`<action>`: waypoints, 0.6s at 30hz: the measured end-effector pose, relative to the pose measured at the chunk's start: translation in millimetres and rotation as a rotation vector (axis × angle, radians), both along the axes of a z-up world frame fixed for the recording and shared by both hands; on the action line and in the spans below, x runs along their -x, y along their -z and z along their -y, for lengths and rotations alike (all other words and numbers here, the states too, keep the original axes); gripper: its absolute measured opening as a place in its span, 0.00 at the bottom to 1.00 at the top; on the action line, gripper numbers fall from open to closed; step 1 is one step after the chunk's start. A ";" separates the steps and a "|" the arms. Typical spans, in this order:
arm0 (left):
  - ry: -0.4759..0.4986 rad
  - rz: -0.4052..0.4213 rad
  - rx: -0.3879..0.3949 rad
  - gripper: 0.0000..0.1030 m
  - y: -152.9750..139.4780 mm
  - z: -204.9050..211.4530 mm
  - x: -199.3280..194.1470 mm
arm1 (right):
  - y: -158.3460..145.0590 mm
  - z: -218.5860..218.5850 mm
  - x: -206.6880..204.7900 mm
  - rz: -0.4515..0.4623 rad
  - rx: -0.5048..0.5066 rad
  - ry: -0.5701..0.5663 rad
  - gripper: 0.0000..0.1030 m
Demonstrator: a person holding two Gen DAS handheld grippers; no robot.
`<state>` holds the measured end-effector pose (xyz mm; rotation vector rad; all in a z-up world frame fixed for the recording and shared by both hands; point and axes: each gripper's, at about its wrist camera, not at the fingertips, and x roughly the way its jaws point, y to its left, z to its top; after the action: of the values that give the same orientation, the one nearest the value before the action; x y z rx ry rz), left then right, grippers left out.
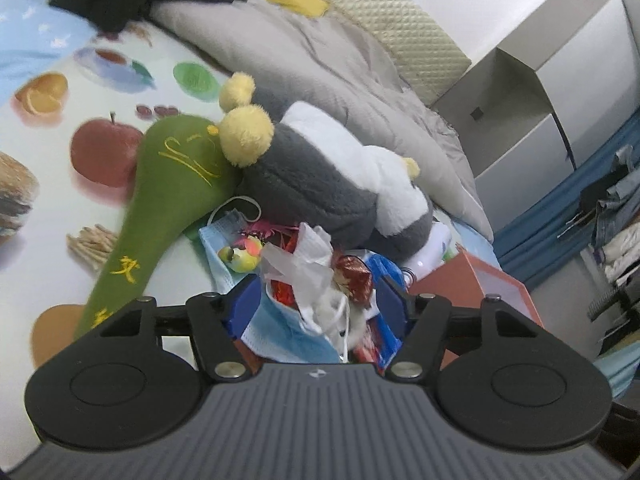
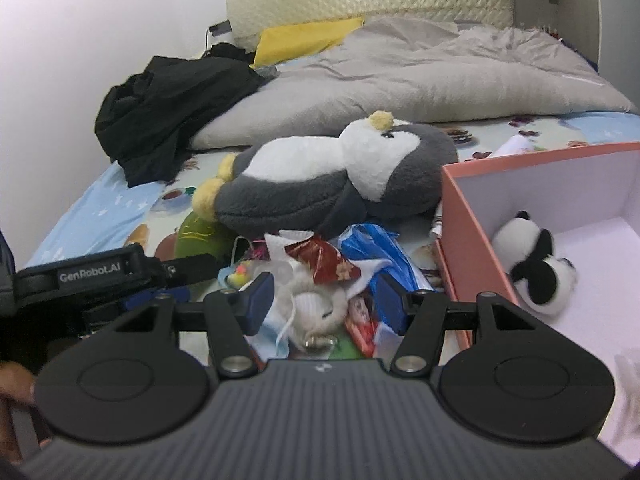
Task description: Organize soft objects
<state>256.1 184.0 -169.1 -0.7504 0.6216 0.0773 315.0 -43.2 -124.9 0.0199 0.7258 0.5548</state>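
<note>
A grey and white penguin plush lies on its side on the bed; it also shows in the left wrist view. A green plush lies beside it. A small panda plush sits inside the pink box. A small beige plush lies in a litter pile between the open fingers of my right gripper. My left gripper is open over the same pile, above a blue face mask and white plastic.
A red foil wrapper and a blue plastic bag lie in the pile. A grey duvet, black clothing and a yellow cloth lie at the bed's far end. White cabinets stand right of the bed.
</note>
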 end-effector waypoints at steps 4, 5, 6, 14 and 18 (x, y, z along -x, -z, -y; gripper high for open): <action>0.011 -0.047 0.031 0.60 16.5 -6.2 -22.8 | 12.3 -16.0 -22.5 -0.012 0.024 -0.009 0.56; 0.016 -0.050 0.041 0.60 20.3 -7.8 -27.2 | 14.9 -19.1 -27.1 -0.014 0.030 -0.012 0.55; 0.020 -0.052 0.050 0.59 24.0 -9.3 -30.9 | 18.0 -22.1 -31.9 -0.017 0.034 -0.015 0.55; 0.037 -0.074 0.119 0.58 44.0 -14.0 -51.0 | 41.3 -40.4 -54.1 -0.030 0.098 -0.066 0.50; 0.055 -0.084 0.119 0.58 49.1 -12.1 -56.5 | 50.6 -41.0 -59.5 -0.063 0.071 -0.083 0.45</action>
<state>312.7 196.0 -218.2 -0.8480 0.7308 0.0210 374.5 -2.2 -175.5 -0.0590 0.8103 0.6090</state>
